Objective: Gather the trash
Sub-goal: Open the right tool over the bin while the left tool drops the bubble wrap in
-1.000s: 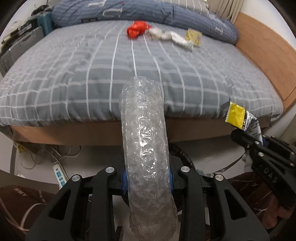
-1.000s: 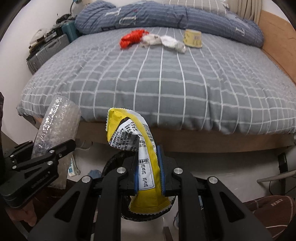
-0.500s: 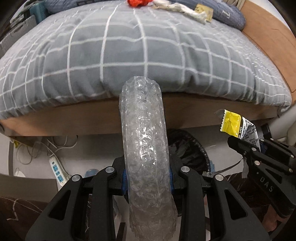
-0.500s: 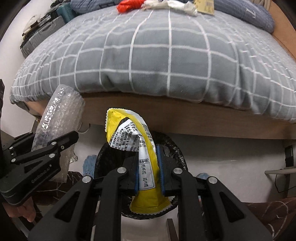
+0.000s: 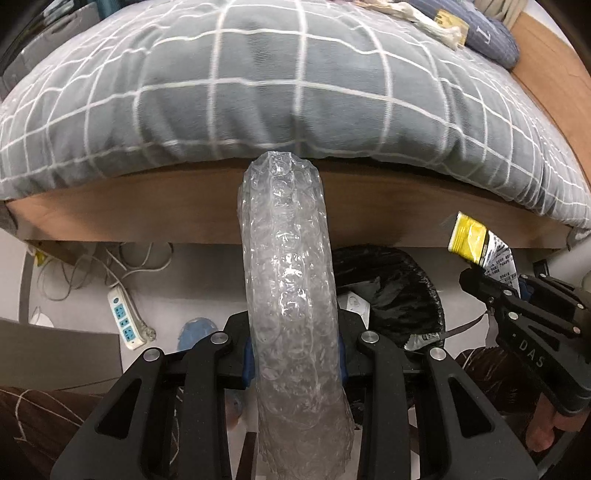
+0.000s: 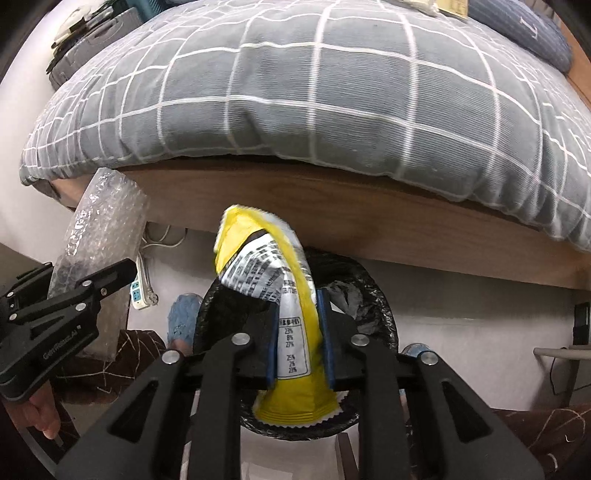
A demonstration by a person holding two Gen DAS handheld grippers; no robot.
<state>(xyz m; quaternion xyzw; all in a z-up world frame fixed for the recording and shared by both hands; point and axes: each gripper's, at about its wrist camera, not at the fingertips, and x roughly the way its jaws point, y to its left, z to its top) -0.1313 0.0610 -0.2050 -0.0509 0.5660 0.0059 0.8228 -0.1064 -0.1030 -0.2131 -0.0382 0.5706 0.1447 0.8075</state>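
My left gripper (image 5: pixel 295 360) is shut on a clear bubble-wrap roll (image 5: pixel 291 288) that stands up between its fingers. My right gripper (image 6: pixel 298 338) is shut on a yellow snack wrapper (image 6: pixel 291 332) with black print. Both hang over a round bin with a black liner (image 6: pixel 373 295), which also shows in the left wrist view (image 5: pixel 399 280) just behind the bubble wrap. The right gripper with the wrapper (image 5: pixel 480 243) shows at the right of the left wrist view. The left gripper with the bubble wrap (image 6: pixel 99 229) shows at the left of the right wrist view. More trash (image 5: pixel 436 22) lies far back on the bed.
The bed with a grey checked cover (image 5: pixel 295 92) and wooden frame (image 6: pixel 369 218) stands right behind the bin. A white power strip (image 5: pixel 123 319) and cables lie on the floor at left. A blue slipper (image 6: pixel 183 317) lies beside the bin.
Both grippers have tilted down and moved closer to the bed's foot, each keeping its hold. The bin now fills more of both views and the bed top has slid up out of sight.
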